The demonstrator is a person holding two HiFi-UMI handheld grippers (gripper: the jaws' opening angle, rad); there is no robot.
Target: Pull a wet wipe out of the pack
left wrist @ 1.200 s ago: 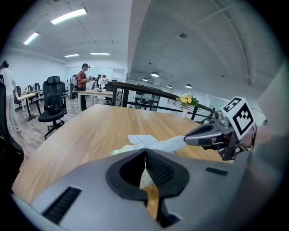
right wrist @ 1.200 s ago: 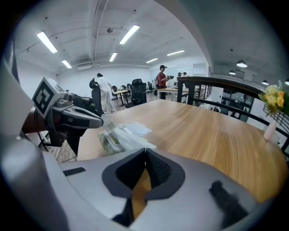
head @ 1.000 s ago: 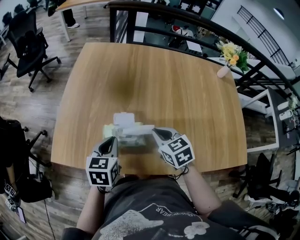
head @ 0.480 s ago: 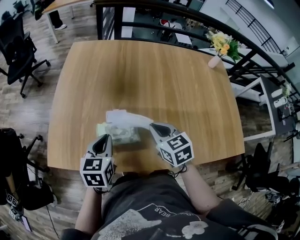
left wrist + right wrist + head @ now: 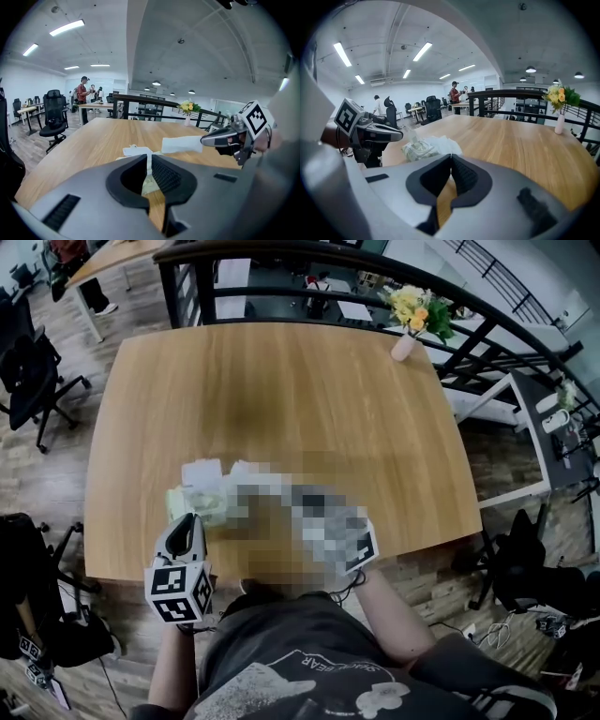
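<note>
Right tool (image 5: 205,139) drew wipe (image 5: 180,144) farther from pack (image 5: 199,504).

Right tongs (image 5: 450,156) unclear in head view

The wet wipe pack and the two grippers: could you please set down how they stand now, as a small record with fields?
pack: wet wipe pack lies on the table, white flap open
wipe: wet wipe stretched from the pack's side to the right gripper's tips
right gripper: shut on the wet wipe
left gripper: shut, tips at the pack; grip on it unclear
background: vase of flowers upright at the far right corner
</note>
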